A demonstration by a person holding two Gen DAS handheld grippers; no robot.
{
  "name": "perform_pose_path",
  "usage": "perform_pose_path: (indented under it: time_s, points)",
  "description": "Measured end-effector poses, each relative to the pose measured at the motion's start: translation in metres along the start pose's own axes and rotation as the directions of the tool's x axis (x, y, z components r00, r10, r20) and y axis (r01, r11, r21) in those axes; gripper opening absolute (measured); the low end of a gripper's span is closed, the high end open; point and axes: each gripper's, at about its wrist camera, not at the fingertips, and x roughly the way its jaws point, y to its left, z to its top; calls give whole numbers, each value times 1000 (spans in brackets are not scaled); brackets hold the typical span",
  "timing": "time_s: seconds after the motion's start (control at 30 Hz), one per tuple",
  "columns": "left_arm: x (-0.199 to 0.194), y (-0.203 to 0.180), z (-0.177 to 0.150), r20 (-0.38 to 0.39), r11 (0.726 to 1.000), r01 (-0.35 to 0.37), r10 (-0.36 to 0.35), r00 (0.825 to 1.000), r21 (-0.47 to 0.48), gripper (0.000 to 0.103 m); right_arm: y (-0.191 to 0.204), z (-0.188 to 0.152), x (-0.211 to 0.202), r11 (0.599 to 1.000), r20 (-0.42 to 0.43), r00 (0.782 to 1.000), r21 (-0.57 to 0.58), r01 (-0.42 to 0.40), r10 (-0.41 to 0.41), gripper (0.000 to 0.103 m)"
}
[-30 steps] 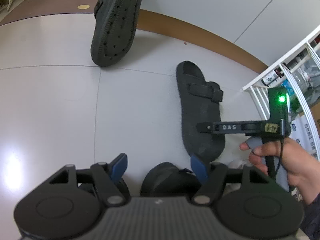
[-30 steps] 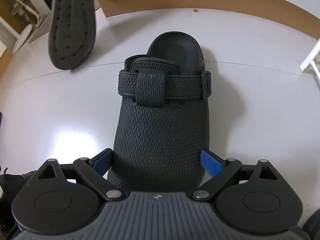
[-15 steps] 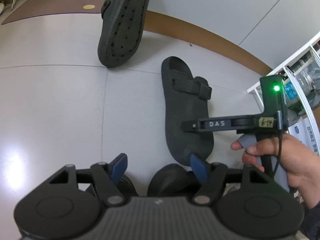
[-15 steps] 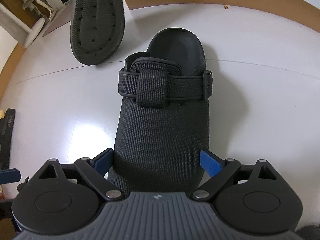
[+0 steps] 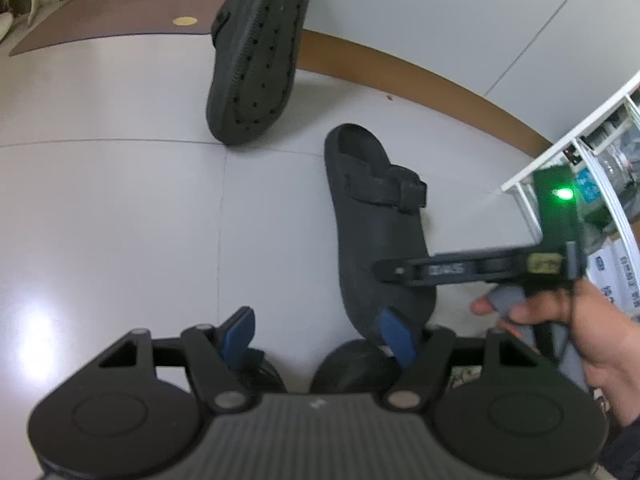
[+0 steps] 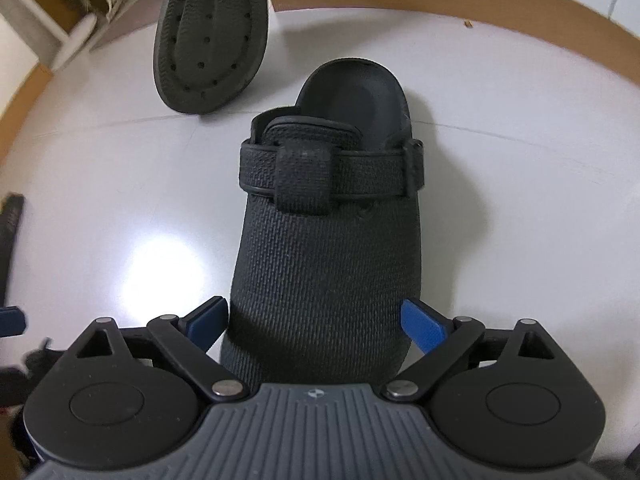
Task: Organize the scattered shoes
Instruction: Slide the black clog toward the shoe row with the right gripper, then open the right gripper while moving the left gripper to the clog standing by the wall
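**Two black clogs on the pale floor, one upright, one tipped against the wall**

The landmark is the upright black clog [image 6: 326,264], standing flat on the pale tiled floor [image 5: 112,208] with its strap across the instep and its heel opening towards the brown skirting board [image 6: 500,12]; the right gripper [image 6: 320,320] sits over the clog's toe, its blue pads [image 6: 424,324] either side of the toe cap; the left pad lies against the clog's side, the right pad shows a thin gap, so whether the toe is truly clamped cannot be told. In the left wrist view the person's right hand [image 5: 560,332] holds that gripper's handle to the right of the clog, with a white shelf unit [image 5: 568,152] further right. The second clog [image 5: 260,52] lies beyond the upright clog's heel and to its left, tipped sole-outward against the wall, the perforated sole facing the cameras. The left gripper [image 5: 318,330] hovers on the near side of the upright clog's toe, jaws partly spread with nothing between them; dark rounded shoe toes [image 5: 352,368] show just beneath it.
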Motion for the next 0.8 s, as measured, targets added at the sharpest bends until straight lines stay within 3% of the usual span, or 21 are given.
perform_pose_path:
  time_s: [0.33, 0.53, 0.8]
  points:
    - [-17, 19, 59, 75, 995, -93, 91, 993, 22, 72, -7, -11, -58, 995, 113, 989, 28, -99, 95, 96]
    - [-28, 34, 103, 160, 990, -142, 138, 977, 15, 72, -5, -20, -76, 991, 152, 980, 15, -130, 126, 96]
    - [-31, 39, 135, 176, 986, -166, 159, 971, 26, 71, -13, -43, -106, 981, 183, 968, 50, -186, 175, 96]
